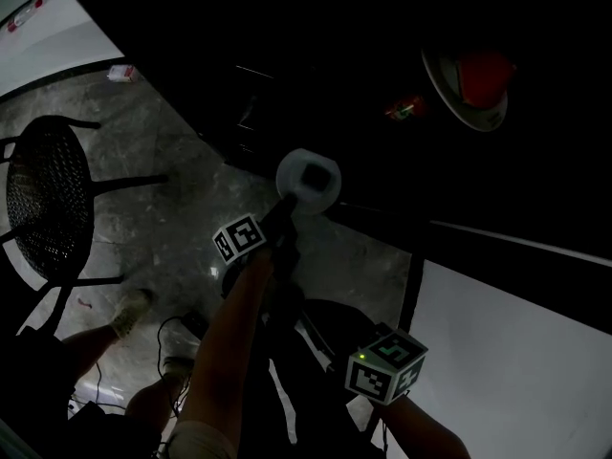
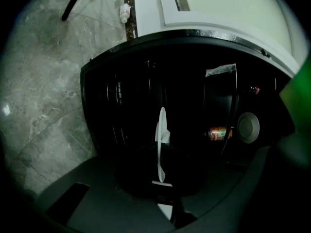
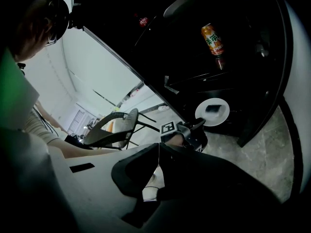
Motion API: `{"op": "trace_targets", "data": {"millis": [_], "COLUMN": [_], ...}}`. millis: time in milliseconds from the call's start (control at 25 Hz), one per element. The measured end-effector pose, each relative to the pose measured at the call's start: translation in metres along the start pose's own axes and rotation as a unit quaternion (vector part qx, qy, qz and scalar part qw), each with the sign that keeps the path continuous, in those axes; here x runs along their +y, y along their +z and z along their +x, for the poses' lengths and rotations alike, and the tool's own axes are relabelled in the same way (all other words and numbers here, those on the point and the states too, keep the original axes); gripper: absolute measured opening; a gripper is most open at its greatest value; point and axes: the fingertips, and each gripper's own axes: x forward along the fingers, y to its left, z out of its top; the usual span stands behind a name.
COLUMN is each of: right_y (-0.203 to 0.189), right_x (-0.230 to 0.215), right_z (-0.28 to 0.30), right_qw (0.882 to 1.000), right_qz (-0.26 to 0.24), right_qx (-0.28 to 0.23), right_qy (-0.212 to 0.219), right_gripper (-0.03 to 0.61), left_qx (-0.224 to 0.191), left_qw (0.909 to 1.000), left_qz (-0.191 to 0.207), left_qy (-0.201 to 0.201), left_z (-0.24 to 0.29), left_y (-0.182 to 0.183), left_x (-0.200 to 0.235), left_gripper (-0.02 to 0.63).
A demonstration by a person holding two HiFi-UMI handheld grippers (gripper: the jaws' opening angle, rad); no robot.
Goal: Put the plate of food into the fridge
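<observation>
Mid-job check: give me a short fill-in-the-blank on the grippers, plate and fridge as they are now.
1. The left gripper is shut on the ___ plate.
2. The right gripper is shut and holds ___.
3. The fridge stands ___, an orange can inside.
Missing words: white; nothing; open.

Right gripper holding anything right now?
No, the right gripper's black jaws are pressed together with nothing between them; the round white plate sits in the left gripper.

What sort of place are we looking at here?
Probably a kitchen or dining corner indoors: an open fridge with a drink can inside, a polished stone floor, and a black mesh chair close by.
</observation>
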Motion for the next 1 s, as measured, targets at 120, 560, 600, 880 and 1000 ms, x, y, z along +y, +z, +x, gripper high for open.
{"op": "trace_targets", "data": {"millis": [120,560,600,880,1000], "right_y": [0.006,0.002,0.001,-0.002,-0.004], "right_x": [0.0,0.0,-0.001,-0.001,-0.002], "right_z": [0.003,0.011,0.011,0.014,0.015], "right_qw": [1.0,1.0,1.0,1.0,1.0], "right_qz": [0.0,0.006,0.007,0.01,0.012], "right_qx": [-0.004,-0.004,-0.004,-0.001,0.0], "right_qy": [-0.001,0.007,0.006,0.008,0.008], "right_gripper": [0.021,0.021,0.021,0.021,0.021], "left_qx": [-0.002,-0.005,-0.005,-0.001,-0.006], "left_qw": [1.0,0.9999,0.9999,0.9996,0.9994], "left_qz": [-0.001,0.013,0.014,0.026,0.035], "left_qy": [-0.002,-0.006,-0.007,-0.009,-0.004], "left_z": [0.007,0.03,0.032,0.046,0.054], "left_y": [0.001,0.003,0.004,0.003,0.007], "left_x": [-0.001,0.005,0.005,0.005,0.004], "left_gripper": [0.012,0.012,0.012,0.012,0.012]}}
